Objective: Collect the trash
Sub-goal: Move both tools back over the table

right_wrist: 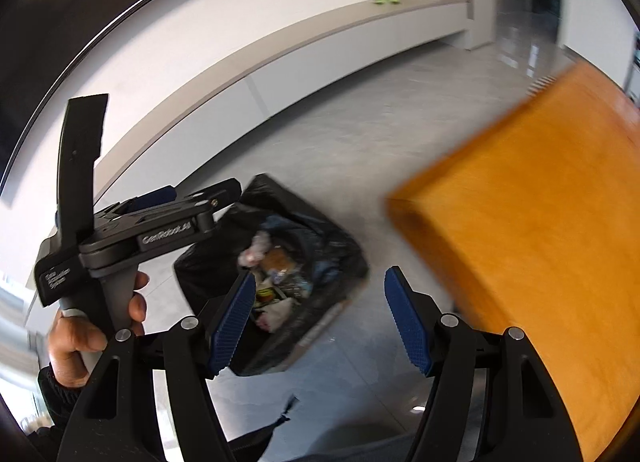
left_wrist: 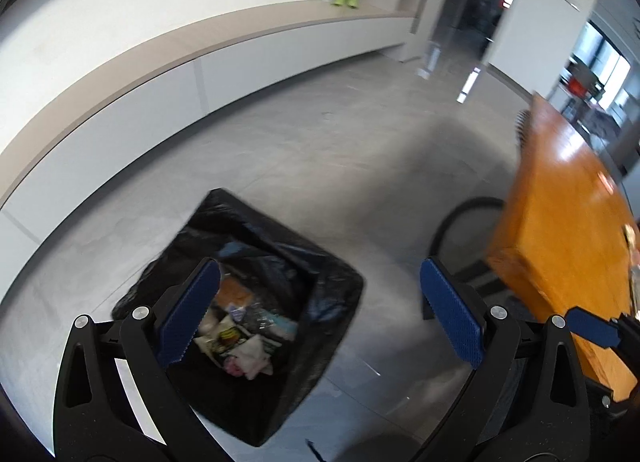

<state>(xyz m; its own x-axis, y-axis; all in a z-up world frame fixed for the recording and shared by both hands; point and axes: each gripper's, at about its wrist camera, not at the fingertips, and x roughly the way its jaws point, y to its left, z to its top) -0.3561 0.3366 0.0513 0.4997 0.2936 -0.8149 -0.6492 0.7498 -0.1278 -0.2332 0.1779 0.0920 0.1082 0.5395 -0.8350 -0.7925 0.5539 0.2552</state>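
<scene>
- Black plastic lines the trash bin [left_wrist: 256, 294], which sits on the grey floor [left_wrist: 320, 149] at lower centre-left of the left wrist view, its mouth open.
- Inside it lies the collected trash [left_wrist: 240, 334]: crumpled white paper, wrappers and an orange scrap, so part of the job looks done.
- Over the bin hangs the left gripper [left_wrist: 320, 310], jaws spread wide with nothing between the blue pads [left_wrist: 188, 318]; the person's hand [right_wrist: 80, 338] on its handle shows at lower left of the right wrist view.
- Further right, the right gripper [right_wrist: 320, 326] has its jaws apart too, empty, with the bin behind its left pad.
- At the right edge of both views stands an orange wooden table [left_wrist: 560, 229]; small items on its far right edge are too blurred to name.
- Whatever trash is left probably lies outside these views, perhaps on that table; nothing loose shows on the floor apart from a small dark scrap at the bottom.
</scene>
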